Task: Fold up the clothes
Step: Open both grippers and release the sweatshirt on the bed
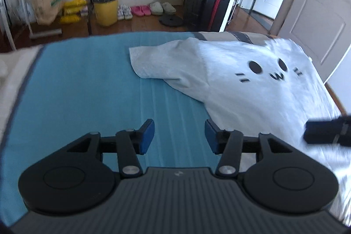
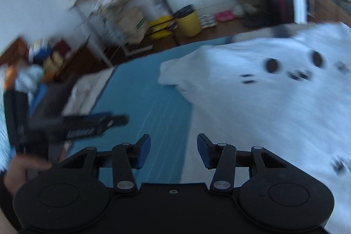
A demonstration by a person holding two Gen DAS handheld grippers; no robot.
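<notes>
Both grippers angle down over the bed (image 1: 87, 84). Left gripper (image 1: 179, 136) hangs above the blue sheet, jaws parted, nothing between the blue pads. Right gripper (image 2: 174, 151) is parted too, empty, over the shirt's edge. The white shirt (image 1: 252, 89) with the cat face lies spread on the bed, one sleeve out to the left. The right view is badly smeared; a hand (image 2: 19, 170) is cut off at its left edge. Across the floor, a yellow bin (image 1: 106, 8) with a dark liner, contents unseen.
</notes>
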